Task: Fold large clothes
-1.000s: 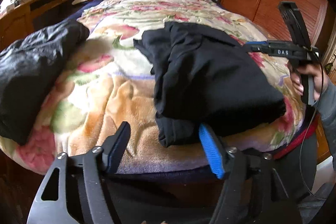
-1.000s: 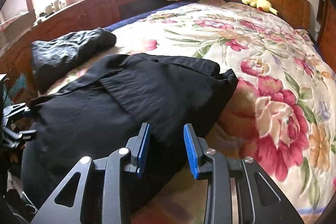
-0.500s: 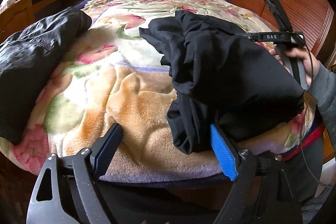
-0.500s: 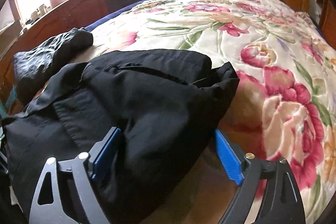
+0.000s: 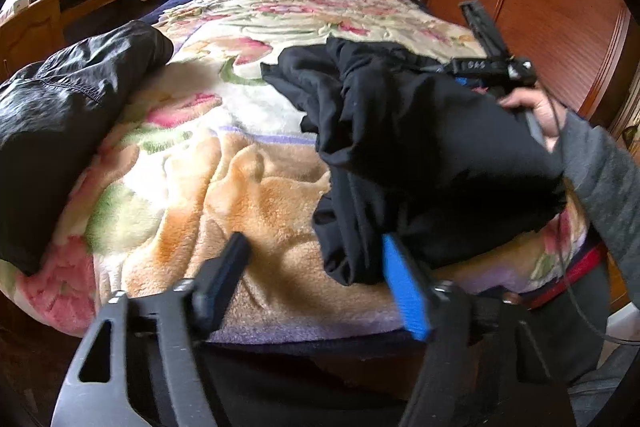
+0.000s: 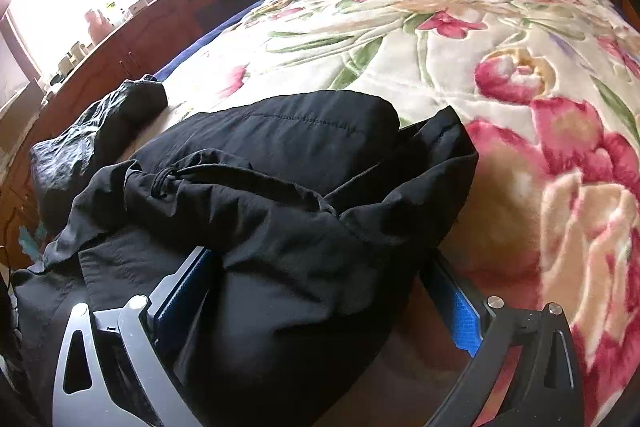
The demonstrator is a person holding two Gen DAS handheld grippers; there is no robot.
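**Jacket fold — grips being set**

R hand-held gripper [image 6: 320, 311] opening wide, straddling black jacket [image 6: 280, 195] bulk at bed [image 6: 440, 39] foot. L hand-held gripper [image 5: 316, 279] closing, hem just beside pad. Advice: bite deep, both layers — lift evenly.

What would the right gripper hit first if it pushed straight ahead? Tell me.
The black jacket. Its folded bulk already sits between the opening jaws of the right gripper, so it would likely press deeper into that fabric, with the floral blanket beyond.
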